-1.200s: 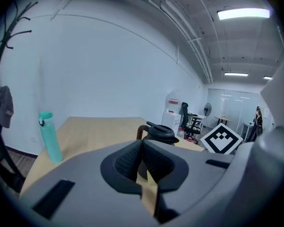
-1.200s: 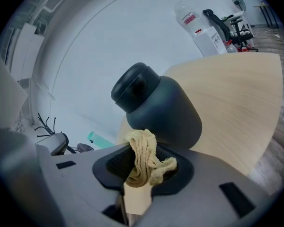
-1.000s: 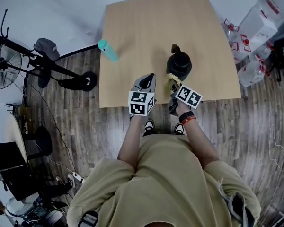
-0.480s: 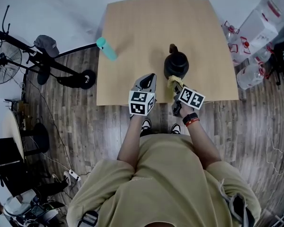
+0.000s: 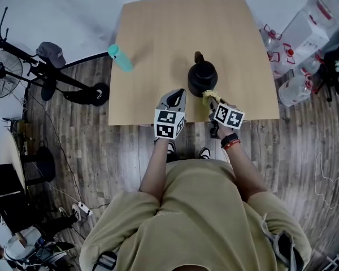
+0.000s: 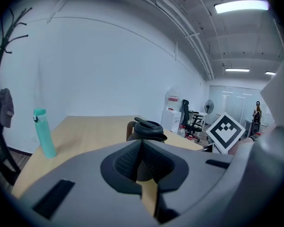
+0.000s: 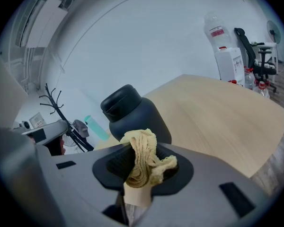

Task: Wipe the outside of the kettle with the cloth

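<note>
Open table (image 5: 158, 38) around kettle (image 5: 203, 78)

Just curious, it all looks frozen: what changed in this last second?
The right gripper, fingers shut on the cloth, slid rightward along the near side of the kettle. Kettle and bottle kept their places; the left gripper still hovers at the table edge.

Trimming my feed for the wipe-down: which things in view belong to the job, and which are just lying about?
Job:
- kettle, black, on the table
- cloth, yellow, pinched in the right tool

Lying about:
- teal bottle, at the table's left edge
- fan and cap, off to the left
- left tool, shut and empty
</note>
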Available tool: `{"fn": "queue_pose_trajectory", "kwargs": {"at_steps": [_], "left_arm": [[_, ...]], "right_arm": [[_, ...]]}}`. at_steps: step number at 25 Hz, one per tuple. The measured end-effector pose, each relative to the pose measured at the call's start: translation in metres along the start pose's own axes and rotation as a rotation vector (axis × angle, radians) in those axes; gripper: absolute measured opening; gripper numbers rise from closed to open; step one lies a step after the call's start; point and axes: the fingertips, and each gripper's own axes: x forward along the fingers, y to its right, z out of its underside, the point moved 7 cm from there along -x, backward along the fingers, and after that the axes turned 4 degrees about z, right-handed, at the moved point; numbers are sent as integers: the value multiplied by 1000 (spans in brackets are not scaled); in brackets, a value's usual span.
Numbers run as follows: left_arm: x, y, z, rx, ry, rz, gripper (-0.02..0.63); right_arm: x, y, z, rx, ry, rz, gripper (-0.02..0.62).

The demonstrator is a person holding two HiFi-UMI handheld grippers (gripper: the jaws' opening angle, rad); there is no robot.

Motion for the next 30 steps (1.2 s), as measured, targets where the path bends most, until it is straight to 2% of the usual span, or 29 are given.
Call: {"fn": "queue_pose_trajectory", "kwargs": {"at_steps": [3, 8, 11, 18, 23, 30], "left_arm": [[6, 8, -1, -1, 1, 6, 25], [14, 16, 0, 5, -13, -1, 25], [18, 21, 0, 10, -22, -4, 25], [24, 28, -8, 20, -33, -19, 25], [21, 26, -11, 14, -30, -36, 25], [19, 25, -17, 26, -19, -18, 25]], "right_arm": [[-1, 10, -9, -73, -1, 21, 114], [2, 23, -24, -278, 26, 63, 114], [7, 32, -35, -348, 30, 83, 114], [28, 54, -67, -445, 32, 113, 114], [43, 54, -84, -521, 40, 122, 114], [47, 50, -85, -499, 38, 120, 112]]}}
